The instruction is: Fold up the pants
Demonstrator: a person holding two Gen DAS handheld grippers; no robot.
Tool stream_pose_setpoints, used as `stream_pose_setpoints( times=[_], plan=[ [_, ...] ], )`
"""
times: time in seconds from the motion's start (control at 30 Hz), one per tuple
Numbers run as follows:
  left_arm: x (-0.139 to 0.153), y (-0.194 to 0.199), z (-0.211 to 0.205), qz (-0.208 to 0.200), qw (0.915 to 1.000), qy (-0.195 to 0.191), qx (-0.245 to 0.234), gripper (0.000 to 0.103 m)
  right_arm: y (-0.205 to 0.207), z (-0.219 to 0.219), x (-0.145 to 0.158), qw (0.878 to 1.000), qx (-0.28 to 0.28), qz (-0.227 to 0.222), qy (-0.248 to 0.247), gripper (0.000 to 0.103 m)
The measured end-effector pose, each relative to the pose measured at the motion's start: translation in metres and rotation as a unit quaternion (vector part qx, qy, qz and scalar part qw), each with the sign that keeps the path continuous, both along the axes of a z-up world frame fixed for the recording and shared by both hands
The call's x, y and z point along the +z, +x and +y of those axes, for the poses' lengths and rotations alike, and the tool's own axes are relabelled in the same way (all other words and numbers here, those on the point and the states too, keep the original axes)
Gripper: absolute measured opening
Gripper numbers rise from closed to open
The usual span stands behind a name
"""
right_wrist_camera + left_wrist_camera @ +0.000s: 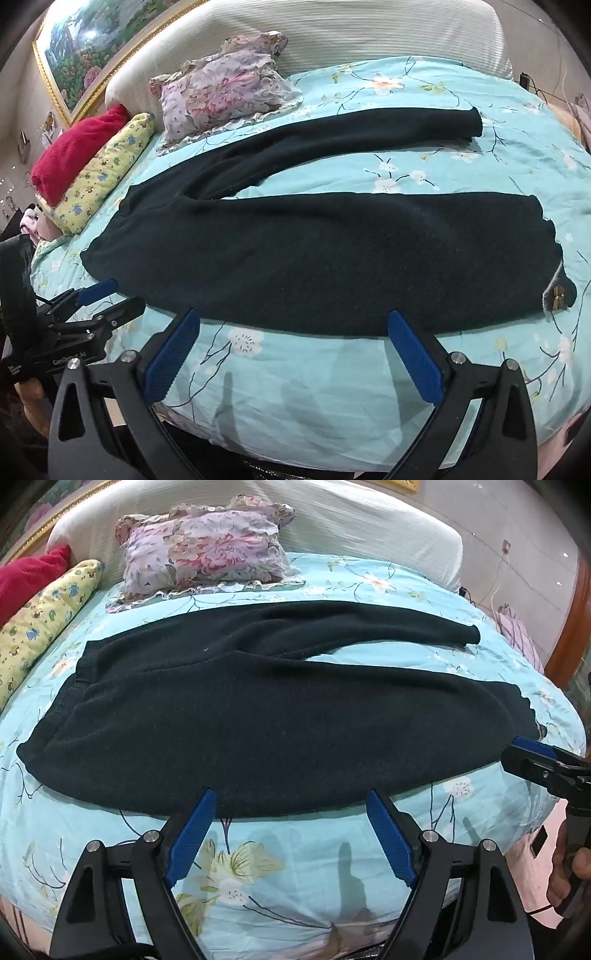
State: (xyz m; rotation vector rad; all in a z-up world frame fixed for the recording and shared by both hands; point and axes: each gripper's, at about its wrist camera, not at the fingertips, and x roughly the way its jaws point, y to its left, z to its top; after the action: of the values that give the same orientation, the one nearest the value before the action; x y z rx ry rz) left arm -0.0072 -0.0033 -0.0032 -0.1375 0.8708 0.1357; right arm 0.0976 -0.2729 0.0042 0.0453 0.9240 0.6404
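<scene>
Pillows (201,548) lie beyond the spread pants (236,709); both tools, left (291,808) and right (291,328), gape empty.

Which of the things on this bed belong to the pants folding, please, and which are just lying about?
For the job: black pants, spread flat on the blue floral bedspread; left gripper and right gripper, both open.

Lying about: floral pillow, yellow bolster, red cushion.
</scene>
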Motion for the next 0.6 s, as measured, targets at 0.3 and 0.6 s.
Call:
stream_pose_setpoints(
  times=[0.3, 0.6],
  plan=[
    [-0.004, 0.002, 0.0, 0.007, 1.0, -0.002, -0.001, 0.084, 0.002, 0.003, -0.002, 1.0, 0.008, 0.015, 0.017, 0.102],
    [-0.006, 0.003, -0.002, 0.011, 0.9999, 0.005, -0.005, 0.084, 0.0, 0.006, -0.004, 1.0, 0.011, 0.018, 0.02, 0.102]
  ],
)
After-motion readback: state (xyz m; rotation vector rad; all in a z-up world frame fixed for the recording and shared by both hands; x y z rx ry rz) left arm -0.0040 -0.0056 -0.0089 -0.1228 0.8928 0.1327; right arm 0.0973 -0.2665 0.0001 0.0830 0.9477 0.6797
